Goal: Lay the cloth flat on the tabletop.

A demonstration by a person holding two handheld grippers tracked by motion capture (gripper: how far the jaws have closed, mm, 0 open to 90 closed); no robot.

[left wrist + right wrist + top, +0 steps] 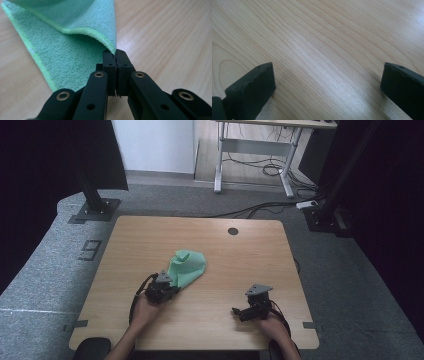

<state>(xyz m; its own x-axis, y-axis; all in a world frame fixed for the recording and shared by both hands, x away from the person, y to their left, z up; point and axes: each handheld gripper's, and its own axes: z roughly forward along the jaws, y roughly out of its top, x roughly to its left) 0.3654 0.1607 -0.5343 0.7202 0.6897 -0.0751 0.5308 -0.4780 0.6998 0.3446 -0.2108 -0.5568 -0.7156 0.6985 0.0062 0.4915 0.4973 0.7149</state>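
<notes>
1. Gripping a corner of the green cloth (75, 37), the left gripper (161, 290) has its fingers (110, 72) pressed together on the hemmed edge, as the left gripper view shows.
2. The cloth (187, 267) lies rumpled on the wooden surface (150, 235), left of centre, with one fold turned over on itself and the pinched corner lifted just off the wood.
3. To do this step well, the person should probably keep the pinch firm on the hem and draw the corner low and level, so the fold opens out instead of dragging the whole cloth along.
4. Further right, the right gripper (235, 310) rests near the front edge of the surface, well apart from the cloth; its fingers (252, 85) stand wide open over bare wood, holding nothing.
5. It could pin the far side if the cloth slides.
6. Nothing on the surface blocks the pull; a round cable hole (233, 231) sits near the back edge, and a desk frame (260, 155) with cables stands on the floor behind.
</notes>
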